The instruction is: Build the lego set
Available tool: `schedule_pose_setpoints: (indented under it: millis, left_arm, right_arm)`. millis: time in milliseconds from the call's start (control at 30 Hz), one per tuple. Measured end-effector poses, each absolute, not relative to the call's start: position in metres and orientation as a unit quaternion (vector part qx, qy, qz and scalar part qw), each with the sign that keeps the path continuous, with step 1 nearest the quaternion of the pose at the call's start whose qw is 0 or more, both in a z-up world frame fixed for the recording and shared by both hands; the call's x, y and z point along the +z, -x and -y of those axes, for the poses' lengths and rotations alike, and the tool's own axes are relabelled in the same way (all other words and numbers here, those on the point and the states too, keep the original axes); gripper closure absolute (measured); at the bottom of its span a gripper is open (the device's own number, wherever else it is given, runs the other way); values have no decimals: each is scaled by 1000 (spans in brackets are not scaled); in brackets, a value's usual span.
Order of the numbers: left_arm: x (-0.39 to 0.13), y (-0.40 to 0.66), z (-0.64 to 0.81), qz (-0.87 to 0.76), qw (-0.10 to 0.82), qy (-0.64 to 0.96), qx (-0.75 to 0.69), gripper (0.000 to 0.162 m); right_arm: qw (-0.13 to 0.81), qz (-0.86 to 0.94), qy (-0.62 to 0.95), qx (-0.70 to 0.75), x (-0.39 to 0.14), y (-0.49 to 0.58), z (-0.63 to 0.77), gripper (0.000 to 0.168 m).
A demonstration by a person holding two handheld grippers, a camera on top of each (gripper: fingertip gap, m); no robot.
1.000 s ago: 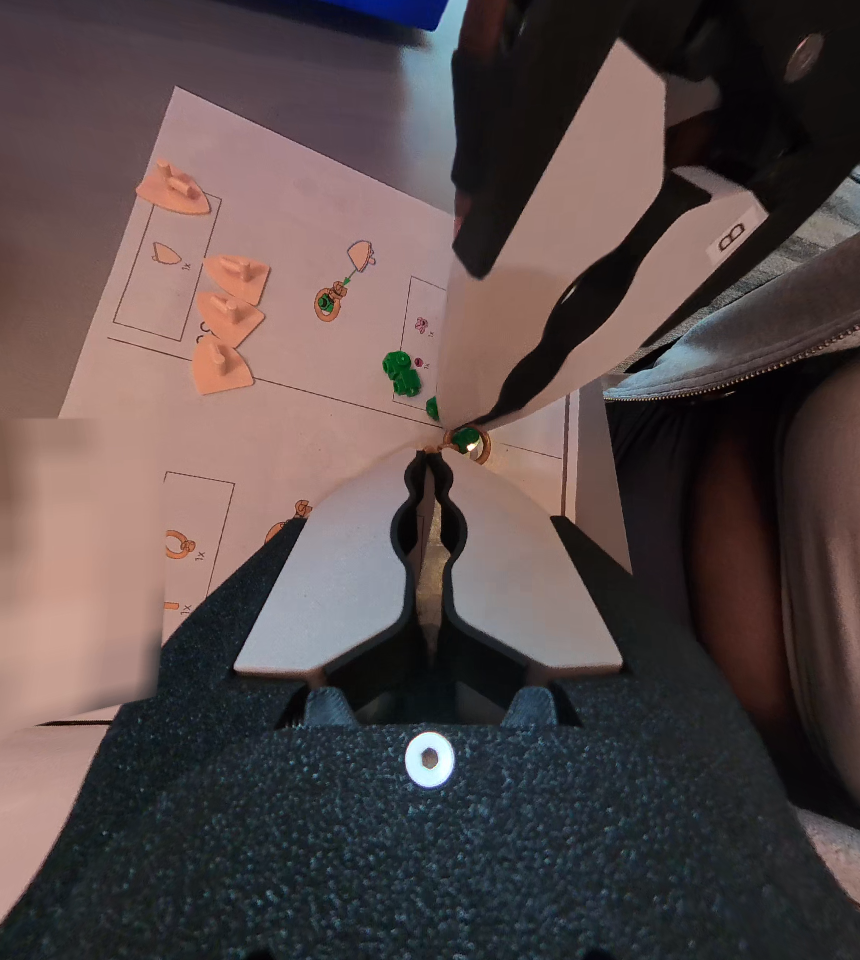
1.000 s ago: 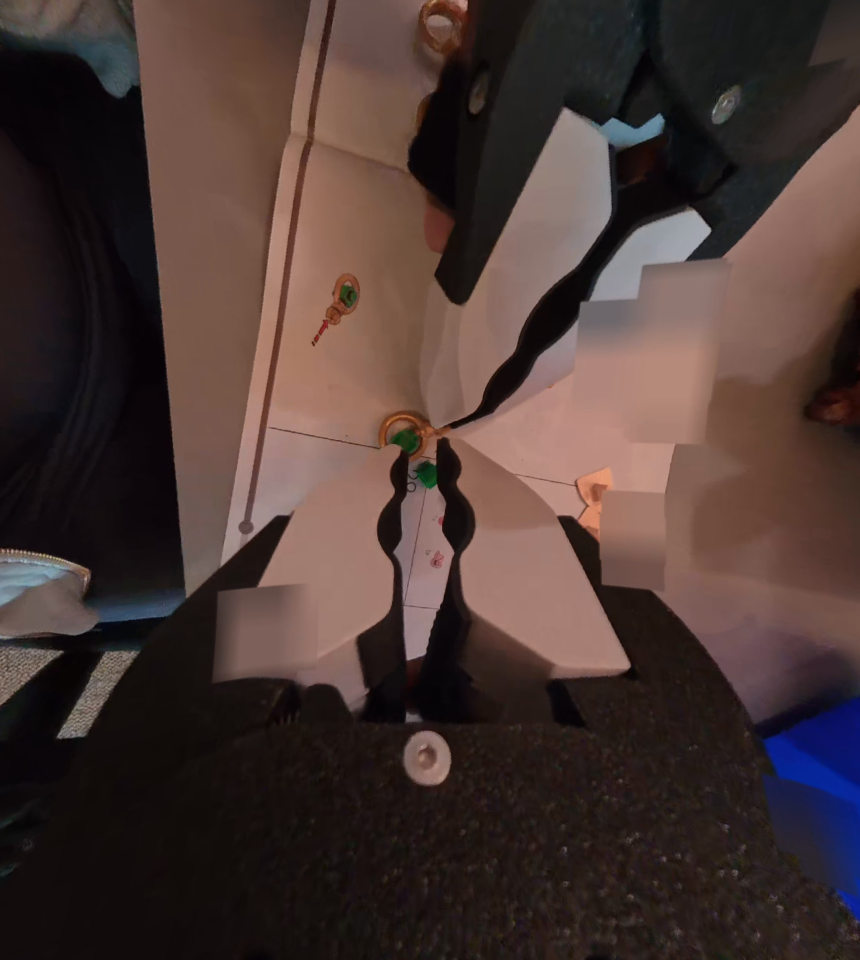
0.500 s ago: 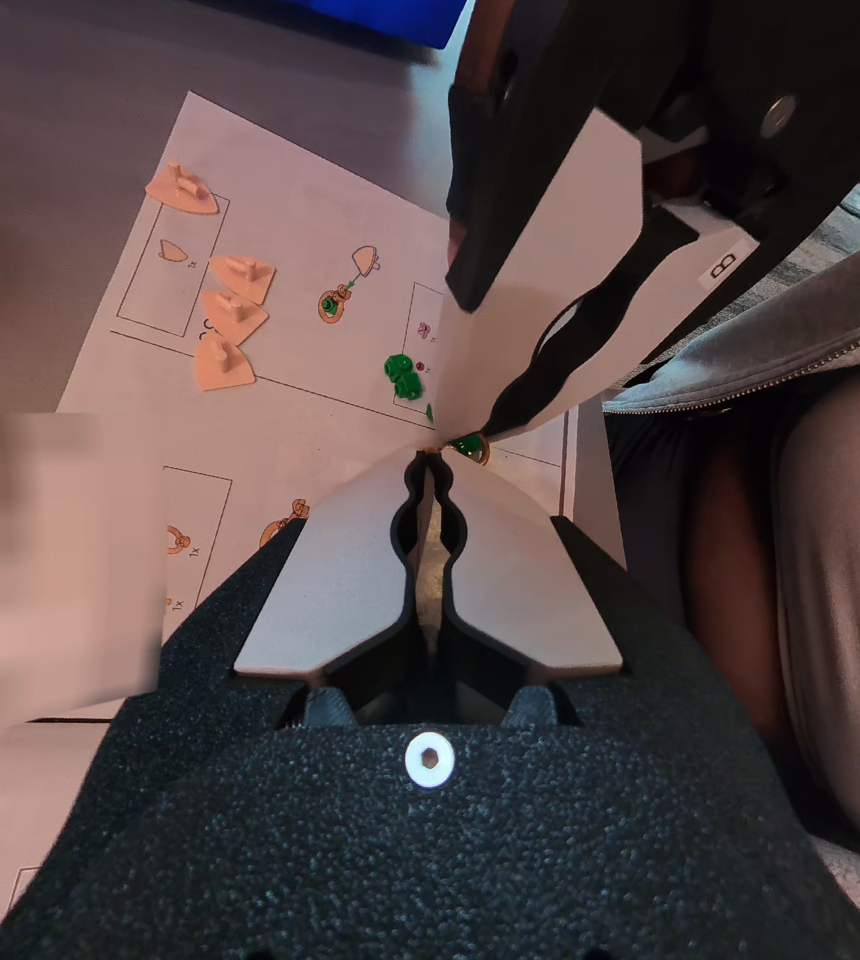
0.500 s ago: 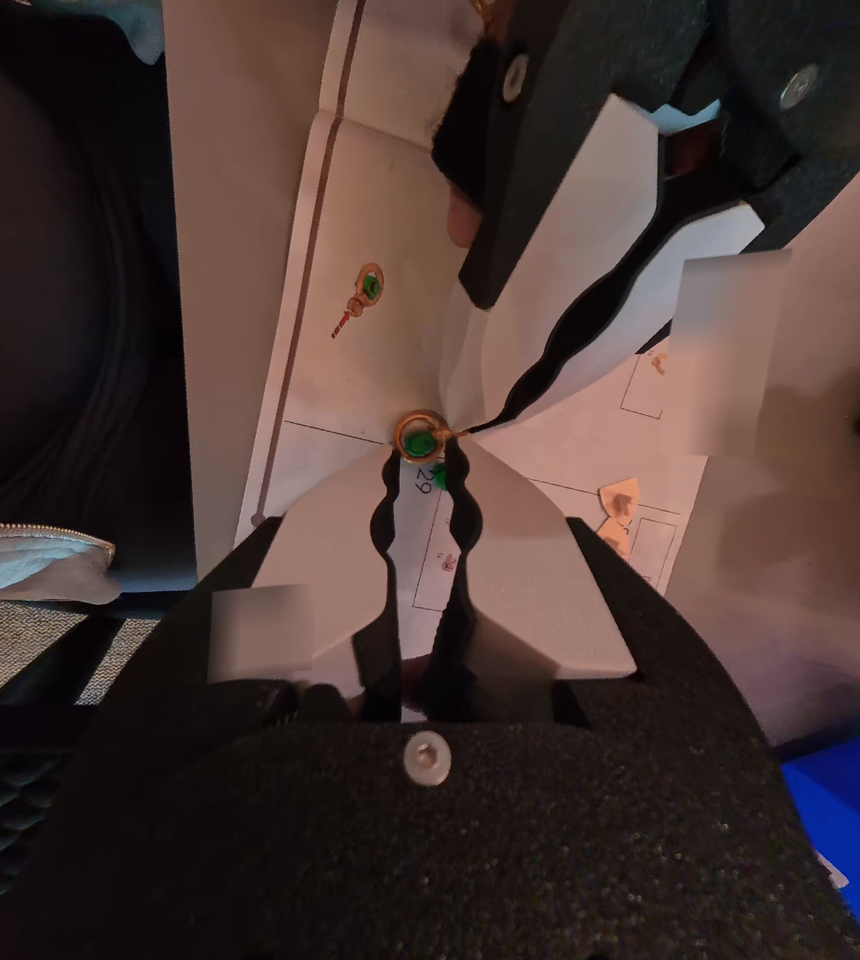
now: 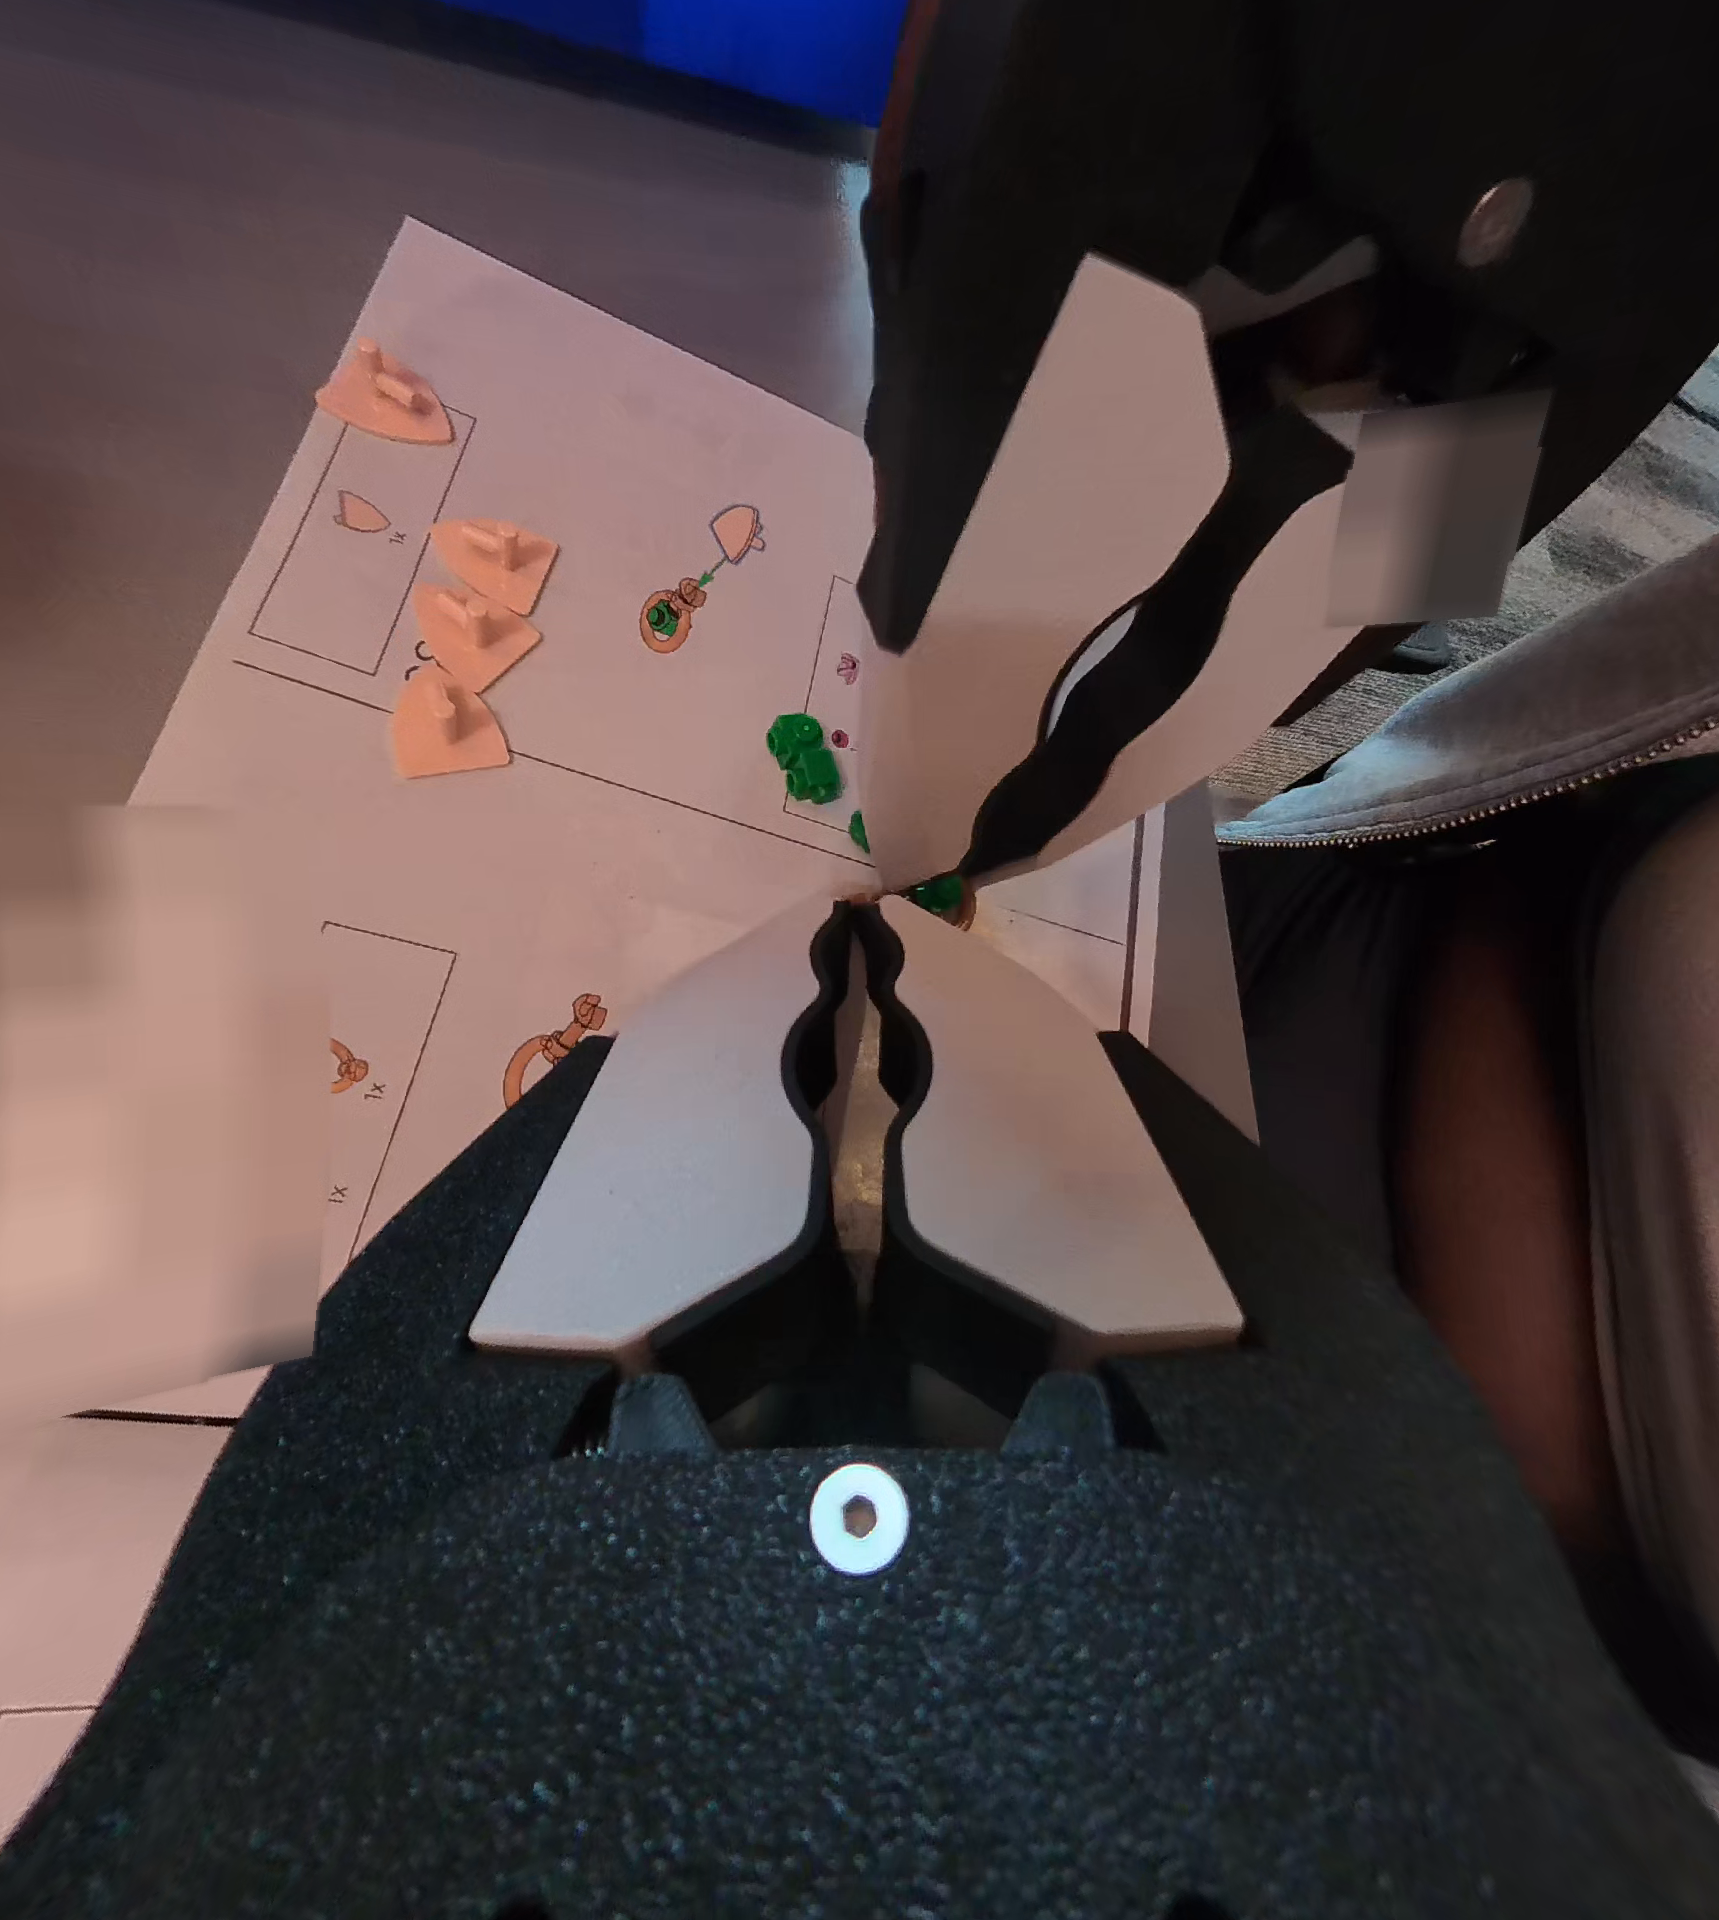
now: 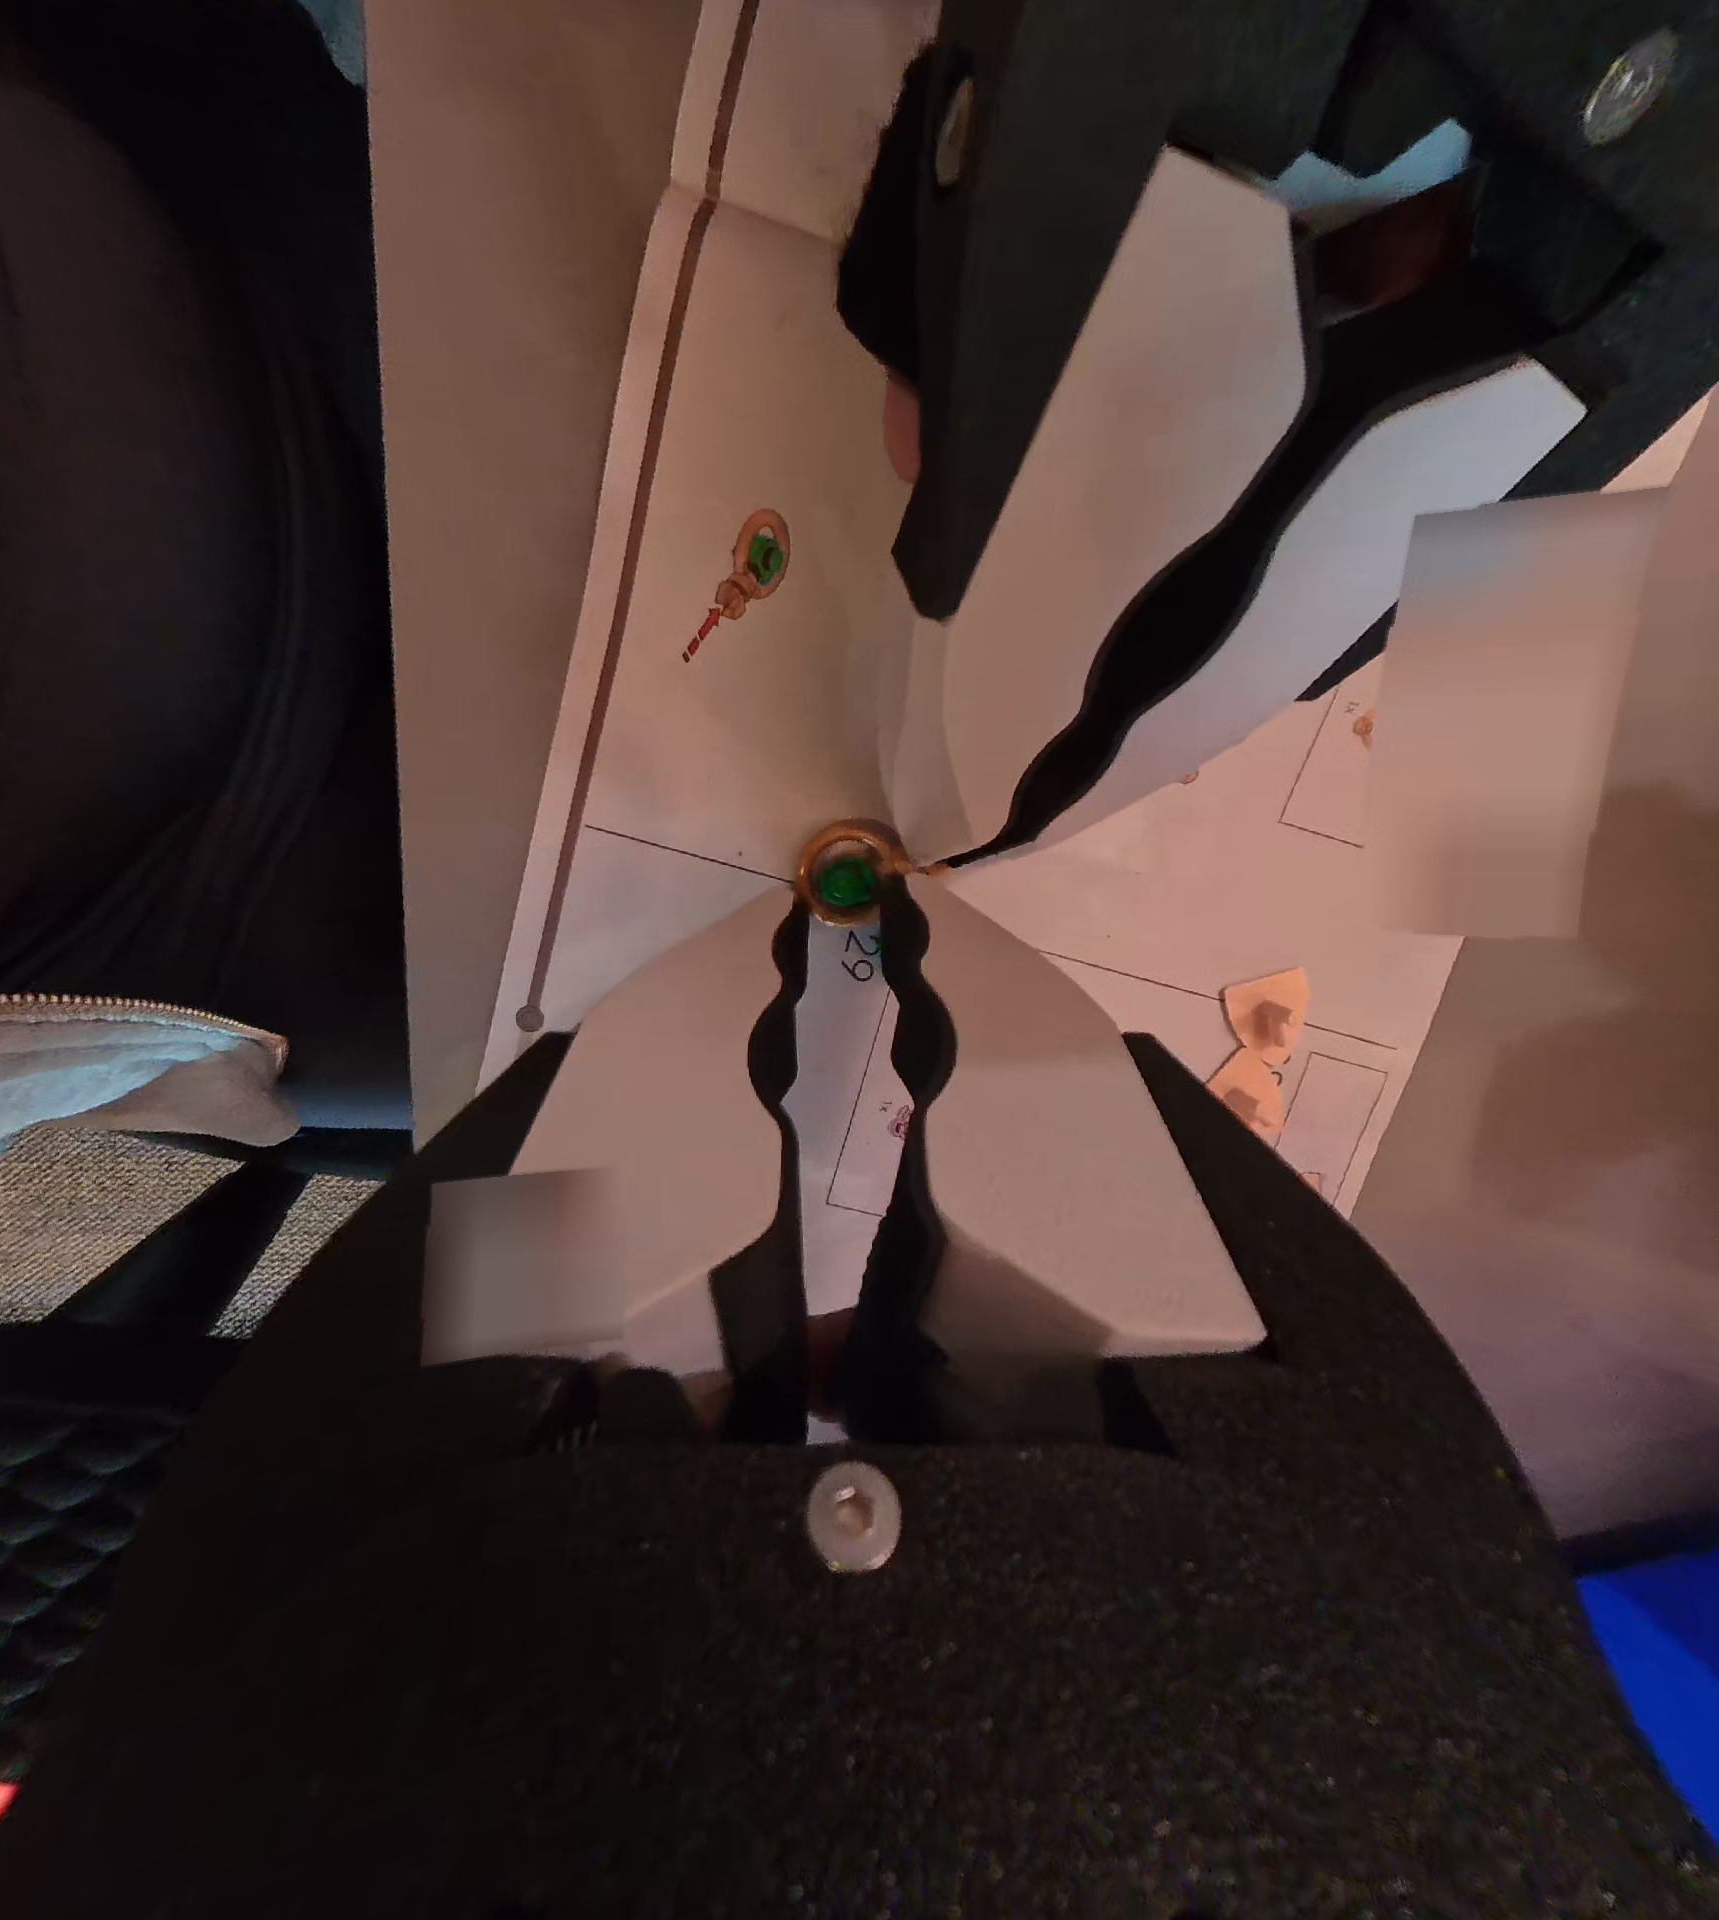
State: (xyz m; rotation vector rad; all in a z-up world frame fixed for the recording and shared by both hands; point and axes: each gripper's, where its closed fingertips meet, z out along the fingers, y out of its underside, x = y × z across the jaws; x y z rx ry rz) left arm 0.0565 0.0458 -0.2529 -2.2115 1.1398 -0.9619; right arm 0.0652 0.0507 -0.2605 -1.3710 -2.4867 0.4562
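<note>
On the left side of the instruction sheet (image 5: pixel 564 831) lie four peach petal pieces (image 5: pixel 460 634), one apart at the sheet's far corner and three bunched just beside a printed box. Further right on the sheet, a small green piece (image 5: pixel 801 756) lies loose, near the meeting point of the two tools.

Right of that green piece, the left gripper (image 5: pixel 860 902) has its tips pressed together with hardly any gap between them. In the right wrist view they pinch the small stem at the side of the gold ring (image 6: pixel 842 871), whose centre holds a green stud (image 6: pixel 842 883). The ring hangs just above the sheet, near its edge closest to the person.

The right gripper (image 6: pixel 850 914) comes at the ring from the opposite side. Its tips are a little way apart, one on each side of the ring's lower rim; whether they actually squeeze the ring cannot be told.

Right of the sheet, past the table edge, is the person's lap, with a grey zipped jacket (image 5: pixel 1520 727) over it.
</note>
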Motion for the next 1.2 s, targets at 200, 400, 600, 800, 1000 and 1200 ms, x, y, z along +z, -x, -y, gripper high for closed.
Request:
schedule_pose_setpoints:
  millis: [200, 400, 600, 800, 1000, 1200]
  left_arm:
    - [-253, -57, -45, -421, 234, 804, -350, 160]
    - [-253, -57, -45, -423, 234, 802, -351, 160]
    - [-253, -57, -46, -427, 234, 800, -351, 160]
    - [-253, -57, -45, -429, 233, 799, -352, 160]
    - [-253, -57, -45, -429, 234, 799, -351, 160]
    - [-253, -57, -45, -433, 239, 797, -347, 160]
  right_arm:
    - [88, 871, 456, 163, -259, -66, -52, 154]
    - [77, 870, 454, 178, -253, -63, -55, 147]
    - [83, 865, 458, 186, -254, -60, -54, 148]
    - [83, 865, 458, 187, -256, -59, -54, 149]
    - [85, 864, 460, 185, -256, -59, -54, 150]
    - [73, 858, 473, 186, -257, -60, -53, 152]
